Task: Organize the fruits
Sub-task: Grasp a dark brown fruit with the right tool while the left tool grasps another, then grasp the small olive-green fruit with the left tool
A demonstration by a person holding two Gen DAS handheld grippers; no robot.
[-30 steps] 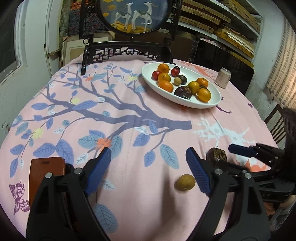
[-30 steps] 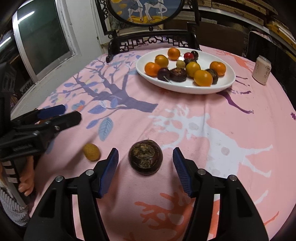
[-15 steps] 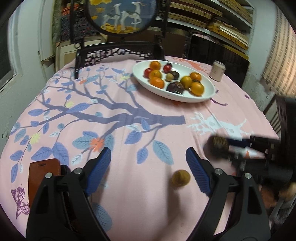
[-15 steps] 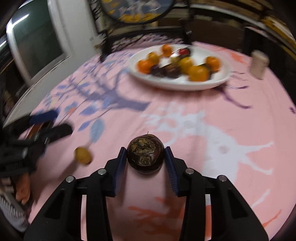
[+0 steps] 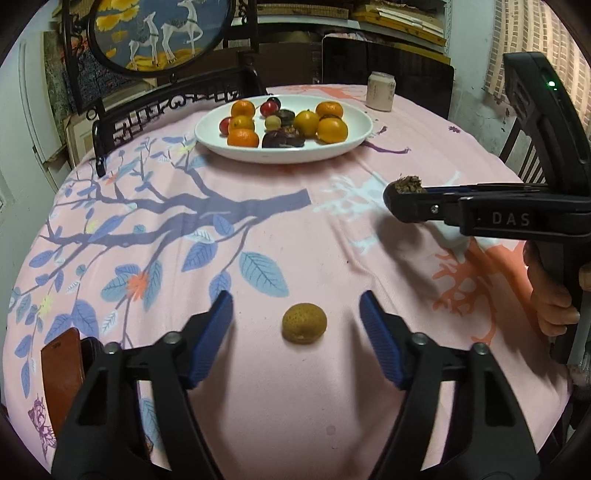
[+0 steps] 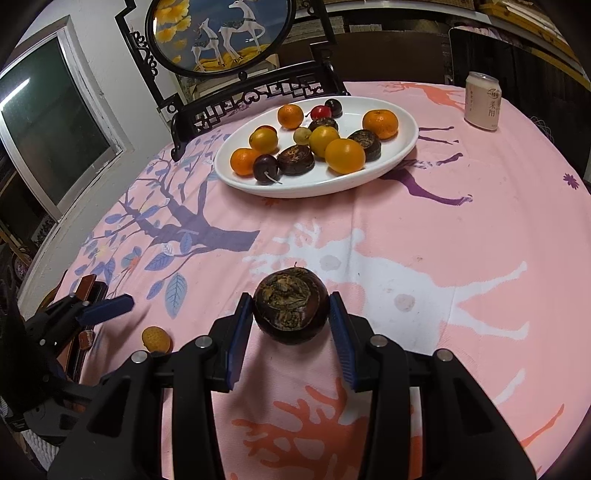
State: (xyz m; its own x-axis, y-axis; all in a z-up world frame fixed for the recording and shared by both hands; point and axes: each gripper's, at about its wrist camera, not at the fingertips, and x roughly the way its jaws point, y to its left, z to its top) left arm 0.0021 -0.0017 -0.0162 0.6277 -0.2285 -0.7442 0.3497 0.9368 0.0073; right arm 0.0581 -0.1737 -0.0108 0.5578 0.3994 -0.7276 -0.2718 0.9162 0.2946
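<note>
A small tan round fruit (image 5: pixel 304 323) lies on the pink cloth between the pads of my left gripper (image 5: pixel 299 332), whose jaws are closing with a gap still on each side of it. My right gripper (image 6: pixel 291 317) is shut on a dark brown wrinkled fruit (image 6: pixel 291 305) and holds it clear of the cloth; in the left wrist view that dark fruit (image 5: pixel 406 184) shows at the tip of the right gripper (image 5: pixel 402 199). A white oval plate (image 6: pixel 369 177) at the far side holds several oranges, dark fruits and red ones. The tan fruit (image 6: pixel 156 338) also shows low left in the right wrist view.
A pale drink can (image 6: pixel 483 101) stands beyond the plate at the right. A brown case (image 5: pixel 59 373) lies at the table's near left edge. A carved dark stand with a round deer picture (image 6: pixel 221 33) rises behind the plate. A person's hand (image 5: pixel 554 306) grips the right tool.
The right gripper closed on the dark fruit and lifted it off the cloth. The left gripper shifted over the tan fruit, which now sits centred between its narrowing jaws.
</note>
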